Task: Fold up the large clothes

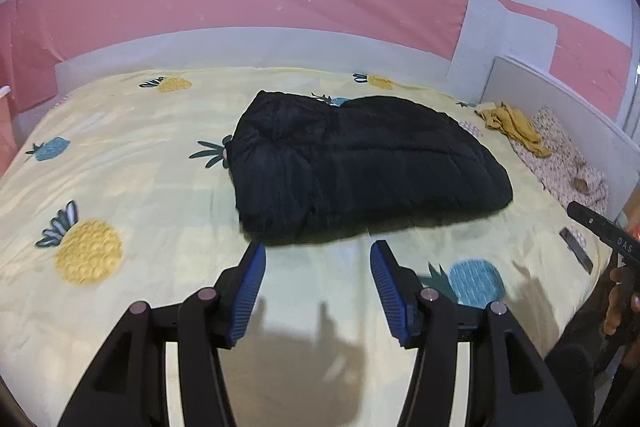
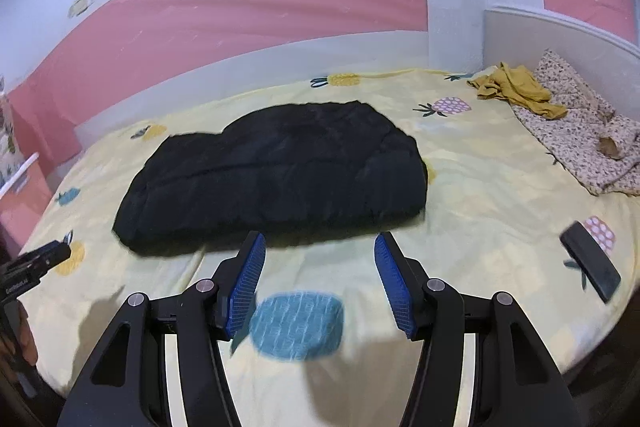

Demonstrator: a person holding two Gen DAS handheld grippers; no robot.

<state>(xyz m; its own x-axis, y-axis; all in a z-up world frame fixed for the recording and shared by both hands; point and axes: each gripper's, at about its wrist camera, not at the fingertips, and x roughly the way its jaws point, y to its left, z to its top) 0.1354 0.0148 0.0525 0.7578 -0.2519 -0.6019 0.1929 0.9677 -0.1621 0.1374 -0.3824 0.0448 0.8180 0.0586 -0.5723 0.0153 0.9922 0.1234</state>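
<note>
A black padded garment point(image 1: 360, 167) lies folded into a thick block in the middle of the yellow pineapple-print bed sheet point(image 1: 140, 167). It also shows in the right wrist view point(image 2: 280, 179). My left gripper point(image 1: 318, 251) is open and empty, just short of the garment's near edge. My right gripper point(image 2: 320, 243) is open and empty, also just short of the near edge. The right gripper's body shows at the right edge of the left wrist view point(image 1: 604, 231). The left gripper's body shows at the left edge of the right wrist view point(image 2: 36, 263).
A yellow cloth point(image 2: 516, 91) and a floral cloth point(image 2: 588, 135) lie at the bed's far right by a white headboard point(image 2: 560, 39). A black phone point(image 2: 590, 263) lies on the sheet at the right. A pink and white wall point(image 2: 240, 27) runs behind the bed.
</note>
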